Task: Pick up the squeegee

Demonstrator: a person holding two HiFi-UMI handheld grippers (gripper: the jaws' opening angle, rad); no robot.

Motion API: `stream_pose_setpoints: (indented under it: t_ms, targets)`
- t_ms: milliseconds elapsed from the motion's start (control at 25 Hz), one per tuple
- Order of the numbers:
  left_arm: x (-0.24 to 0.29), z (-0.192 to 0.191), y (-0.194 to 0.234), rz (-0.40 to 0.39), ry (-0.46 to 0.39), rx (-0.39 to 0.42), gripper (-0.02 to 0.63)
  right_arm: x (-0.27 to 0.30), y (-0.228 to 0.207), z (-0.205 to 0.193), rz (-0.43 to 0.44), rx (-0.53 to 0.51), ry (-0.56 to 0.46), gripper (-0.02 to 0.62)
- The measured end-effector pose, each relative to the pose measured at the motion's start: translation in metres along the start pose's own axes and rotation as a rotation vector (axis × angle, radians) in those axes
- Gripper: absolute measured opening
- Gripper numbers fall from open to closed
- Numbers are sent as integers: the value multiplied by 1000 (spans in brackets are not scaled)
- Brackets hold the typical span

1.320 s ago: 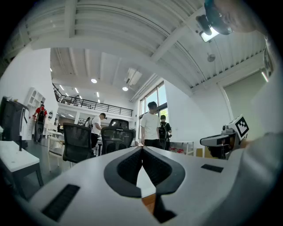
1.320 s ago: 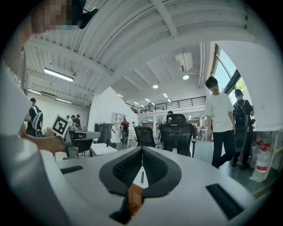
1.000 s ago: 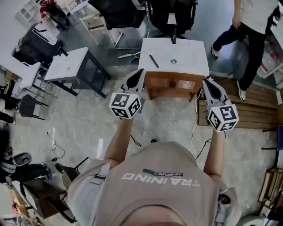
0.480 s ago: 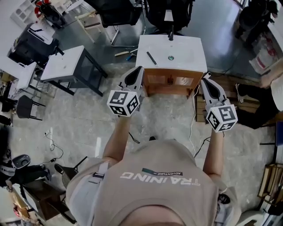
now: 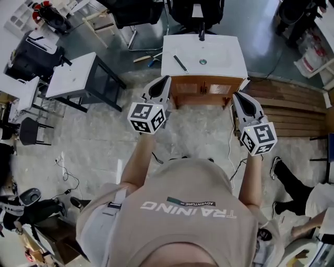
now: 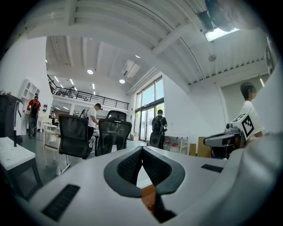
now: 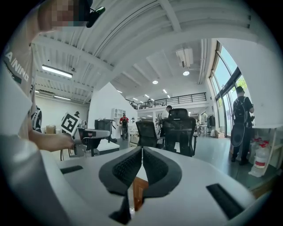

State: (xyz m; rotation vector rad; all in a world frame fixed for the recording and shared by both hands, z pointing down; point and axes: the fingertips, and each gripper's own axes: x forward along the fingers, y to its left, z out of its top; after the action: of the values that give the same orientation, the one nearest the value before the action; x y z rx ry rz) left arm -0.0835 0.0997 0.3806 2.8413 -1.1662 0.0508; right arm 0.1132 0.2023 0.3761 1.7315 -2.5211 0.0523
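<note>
The squeegee [image 5: 180, 63], a thin dark bar, lies slanted on the white top of a wooden vanity [image 5: 224, 65] at the top centre of the head view. Both grippers are held level in front of the vanity's cabinet doors, short of the top. My left gripper [image 5: 163, 80] is shut with nothing in it, its tips near the cabinet's left corner. My right gripper [image 5: 237, 97] is shut and empty too, off the cabinet's right corner. In the left gripper view the left gripper [image 6: 142, 150] has its pads meeting. The right gripper [image 7: 142, 150] shows the same in its own view.
The vanity top carries a black faucet [image 5: 201, 35] and a drain [image 5: 203, 61]. A white side table [image 5: 73, 75] stands to the left, with office chairs [image 5: 195, 13] behind. Wooden decking [image 5: 292, 112] lies on the right, a cable [image 5: 229, 151] on the floor, a person's leg [image 5: 289, 180] lower right.
Both grippers have edged forward and a little down toward the vanity. The person who stood at the top right has left there; a leg now shows at the lower right.
</note>
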Motion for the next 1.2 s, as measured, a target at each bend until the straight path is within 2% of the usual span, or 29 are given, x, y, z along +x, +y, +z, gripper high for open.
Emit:
stream_pose_setpoints:
  t_ms: [400,680,920,1200]
  targets:
    - [10,-12,35,-27,11,-6,12,22,8,-11,-65,9,11,34]
    - [25,-32,58,-31,41,-54,12,48,3,-18,-64,1,47,34]
    - [56,-47,77,8,65,-82,12,77,-30,-33,-43,22,73,34]
    - [111,-45,107,101,77,-72,12,138,-86,-50,41,54,104,34]
